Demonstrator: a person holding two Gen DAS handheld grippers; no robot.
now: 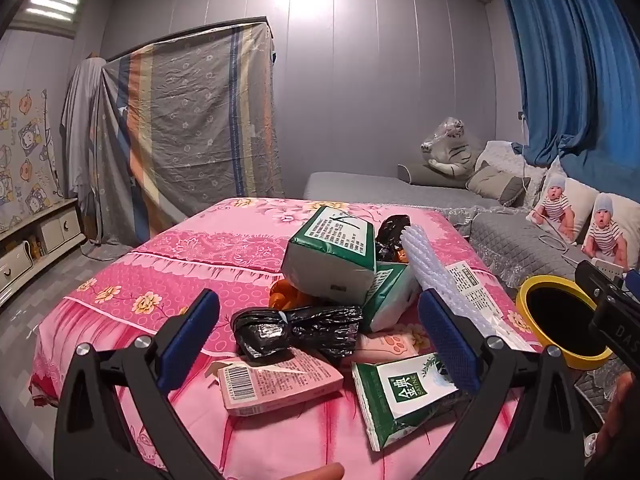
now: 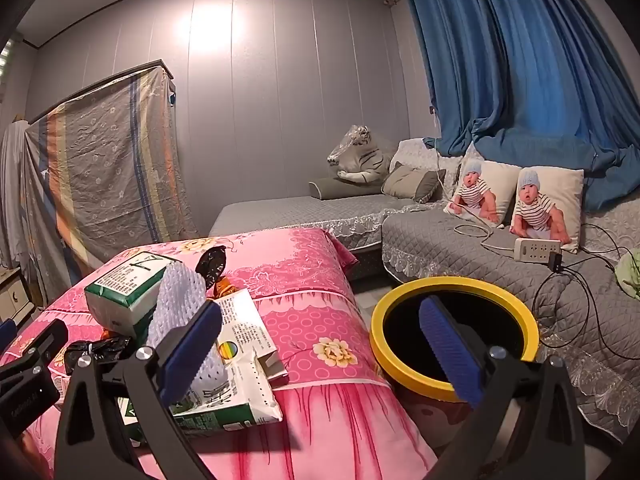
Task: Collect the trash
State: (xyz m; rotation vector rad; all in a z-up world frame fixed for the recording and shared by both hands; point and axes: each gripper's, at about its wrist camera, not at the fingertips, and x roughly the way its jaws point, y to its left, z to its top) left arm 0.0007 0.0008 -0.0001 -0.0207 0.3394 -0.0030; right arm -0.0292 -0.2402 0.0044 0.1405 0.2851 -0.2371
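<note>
A heap of trash lies on a table under a pink flowered cloth (image 1: 160, 264): a green-and-white carton (image 1: 332, 252), a crumpled black bag (image 1: 296, 330), a pink box (image 1: 276, 384), a flattened green carton (image 1: 400, 392) and white foam netting (image 1: 436, 272). My left gripper (image 1: 320, 344) is open and empty, its jaws on either side of the black bag. My right gripper (image 2: 320, 352) is open and empty, beside the table's right edge; the foam netting (image 2: 180, 296) is by its left finger. A yellow-rimmed bin (image 2: 454, 334) stands right of the table, behind its right finger, and also shows in the left wrist view (image 1: 560, 320).
A grey sofa (image 2: 460, 240) with baby-print cushions, a power strip (image 2: 536, 249) and cables runs along the right. A plush tiger (image 2: 360, 160) sits at the far corner. A sheet-draped wardrobe (image 1: 188, 128) and a low cabinet (image 1: 36, 240) are on the left.
</note>
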